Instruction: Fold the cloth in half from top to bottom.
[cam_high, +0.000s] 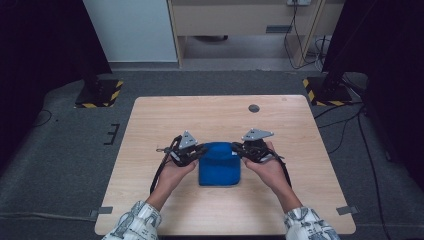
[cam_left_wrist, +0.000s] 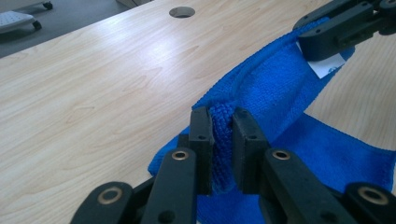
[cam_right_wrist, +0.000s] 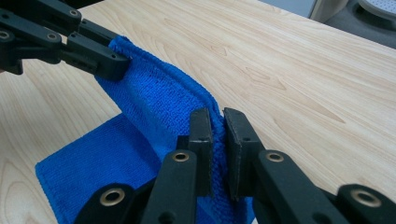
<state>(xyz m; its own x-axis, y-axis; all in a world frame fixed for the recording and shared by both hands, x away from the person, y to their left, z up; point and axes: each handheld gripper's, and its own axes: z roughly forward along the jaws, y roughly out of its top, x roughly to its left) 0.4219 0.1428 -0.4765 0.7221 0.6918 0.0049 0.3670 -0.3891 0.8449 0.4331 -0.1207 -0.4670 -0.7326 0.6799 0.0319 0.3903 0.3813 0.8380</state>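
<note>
On the wooden table (cam_high: 150, 125), mid-front, a blue cloth (cam_high: 219, 170) lies partly folded, its far edge lifted off the surface. Looks like a folding step; next likely carry that edge toward the person and lay it flat, keeping both corners level. Left gripper (cam_left_wrist: 223, 135) and right gripper (cam_right_wrist: 218, 135) each pinch a corner, jaws nearly closed on fabric.

Blue cloth's (cam_left_wrist: 280, 88) near edge cut off below; white tag (cam_left_wrist: 327, 65) print unreadable.

The left gripper (cam_left_wrist: 223, 140) pinches a blue cloth's (cam_left_wrist: 275, 93) edge above the wooden surface (cam_left_wrist: 93, 93), the right gripper (cam_left_wrist: 327, 32) clamping its far corner.
</note>
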